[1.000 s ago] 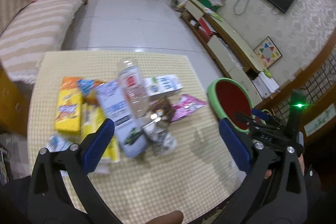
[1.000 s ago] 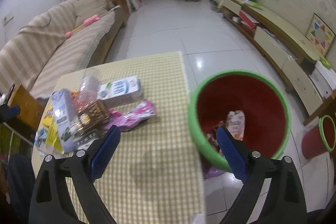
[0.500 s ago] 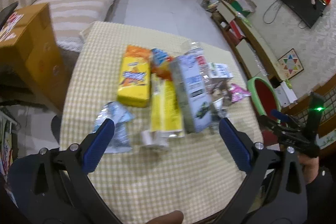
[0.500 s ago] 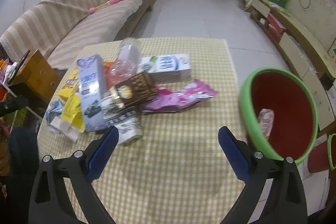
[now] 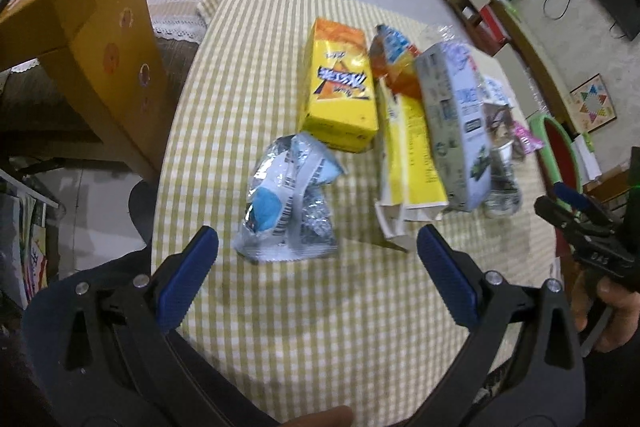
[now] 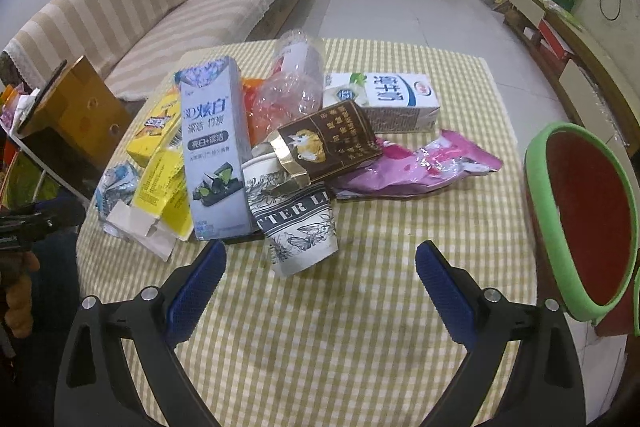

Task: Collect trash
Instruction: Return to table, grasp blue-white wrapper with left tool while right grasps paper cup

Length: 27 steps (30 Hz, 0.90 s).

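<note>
A pile of trash lies on the checked tablecloth. In the left wrist view my open, empty left gripper hovers just short of a crumpled silver-blue wrapper; behind it lie a yellow snack box, a flattened yellow carton and a grey toothpaste box. In the right wrist view my open, empty right gripper faces a printed paper cup, with a brown packet, a pink wrapper, a milk carton and a clear bottle beyond. The green-rimmed red bin stands off the table's right edge.
A cardboard box stands left of the table beside a striped sofa. A low TV cabinet runs along the right wall. The right gripper also shows at the right edge of the left wrist view.
Both grippers swung left. The left view moved from the pile's centre to the silver-blue wrapper at its left end. The right view moved from the bin to the paper cup and pile.
</note>
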Tool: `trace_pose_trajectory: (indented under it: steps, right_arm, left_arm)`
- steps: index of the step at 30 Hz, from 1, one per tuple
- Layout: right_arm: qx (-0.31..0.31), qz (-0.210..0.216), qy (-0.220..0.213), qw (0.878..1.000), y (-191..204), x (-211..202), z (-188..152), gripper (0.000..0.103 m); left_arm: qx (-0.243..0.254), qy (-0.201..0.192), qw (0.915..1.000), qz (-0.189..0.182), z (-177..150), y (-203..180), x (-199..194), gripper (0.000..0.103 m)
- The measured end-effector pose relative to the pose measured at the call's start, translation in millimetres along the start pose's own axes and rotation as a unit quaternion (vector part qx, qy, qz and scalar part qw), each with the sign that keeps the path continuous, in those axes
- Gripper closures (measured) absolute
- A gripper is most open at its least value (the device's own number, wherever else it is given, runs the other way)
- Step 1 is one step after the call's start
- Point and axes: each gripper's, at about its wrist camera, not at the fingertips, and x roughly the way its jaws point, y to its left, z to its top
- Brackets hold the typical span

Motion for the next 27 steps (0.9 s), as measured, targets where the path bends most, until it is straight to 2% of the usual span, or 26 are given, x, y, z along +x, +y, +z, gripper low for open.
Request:
trace_pose_trajectory:
  steps: [7, 11, 15, 17, 19, 21, 23, 24, 25, 26, 27]
  right_arm:
    - [0.003, 0.004, 0.02, 1.0, 3, 22, 4, 0.013]
    - [0.001, 0.008, 0.034, 0.999, 6, 35, 6, 0.02]
    - [-0.005, 0.011, 0.039, 0.999, 8, 44, 9, 0.027]
    - [-0.007, 0.012, 0.04, 0.999, 8, 47, 9, 0.034]
    - [-0.009, 0.013, 0.038, 0.999, 9, 48, 8, 0.034]
    - [-0.009, 0.015, 0.037, 0.999, 10, 49, 9, 0.034]
    - [-0.009, 0.016, 0.035, 0.999, 10, 50, 9, 0.037]
    - [-0.011, 0.017, 0.034, 0.999, 11, 49, 9, 0.039]
    - [-0.012, 0.017, 0.033, 0.999, 10, 47, 8, 0.045]
    - [-0.016, 0.016, 0.031, 0.999, 11, 46, 8, 0.055]
    - [-0.021, 0.009, 0.031, 0.999, 12, 45, 8, 0.06]
  left_arm:
    - [0.003, 0.018, 0.9995, 0.026, 9, 7, 23, 0.006]
    - [-0.018, 0.025, 0.999, 0.032, 14, 19, 31, 0.006]
    - [-0.018, 0.02, 0.9989, 0.037, 14, 20, 33, 0.006]
    - [-0.026, 0.017, 0.9988, 0.039, 16, 24, 34, 0.006]
    - [-0.031, 0.018, 0.9985, 0.041, 18, 26, 35, 0.007]
    - [-0.034, 0.028, 0.9983, 0.038, 17, 27, 40, 0.013]
    - [-0.031, 0.041, 0.9983, 0.028, 17, 27, 46, 0.023]
    - [-0.028, 0.042, 0.9983, 0.03, 18, 26, 48, 0.023]
    - [-0.022, 0.039, 0.9984, 0.035, 18, 25, 48, 0.029]
    - [-0.018, 0.038, 0.9983, 0.04, 19, 24, 48, 0.038]
    - [-0.015, 0.038, 0.9984, 0.039, 18, 22, 47, 0.042]
